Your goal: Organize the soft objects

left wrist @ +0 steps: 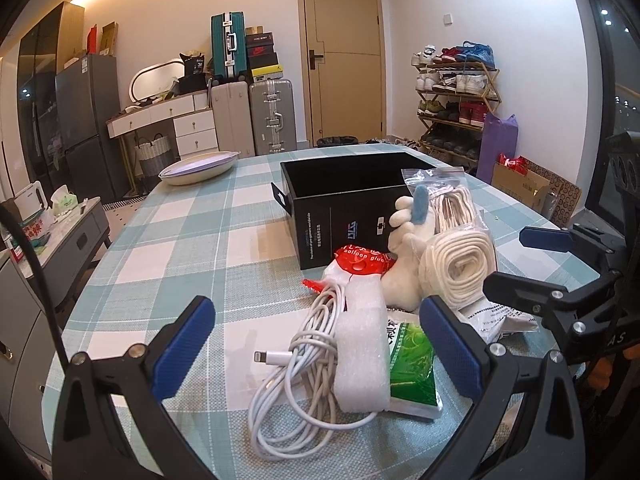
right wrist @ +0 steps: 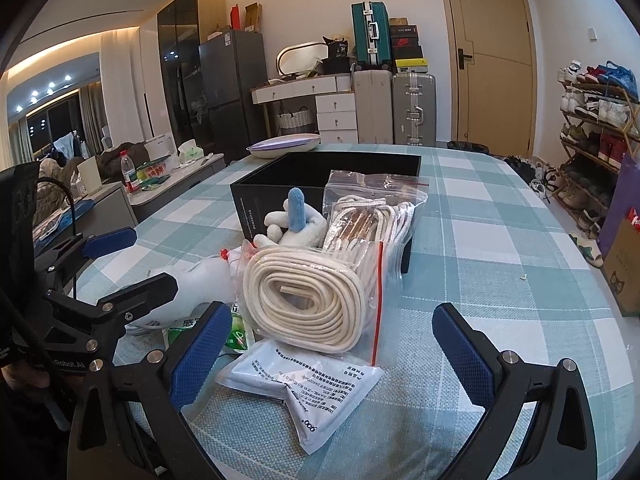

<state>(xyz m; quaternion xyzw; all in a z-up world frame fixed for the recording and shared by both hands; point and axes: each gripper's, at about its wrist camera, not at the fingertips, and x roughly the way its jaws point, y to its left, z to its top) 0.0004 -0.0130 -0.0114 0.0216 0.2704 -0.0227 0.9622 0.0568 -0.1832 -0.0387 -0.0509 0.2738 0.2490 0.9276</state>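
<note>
Presently both tongs stand wide open and hold nothing: left tongs hover over the coiled white cable and foam roll; right tongs hover over the white packet, before the bagged rope coil. Soft items lie heaped on the checked counter, touching the open black box, plush toy against its front wall

1. The plush toy is partly hidden behind the bagged rope coil.
2. The green packet lies half covered by the foam strip.
3. The black box has its floor out of sight.
4. The white pouch carries print too small to read.
</note>
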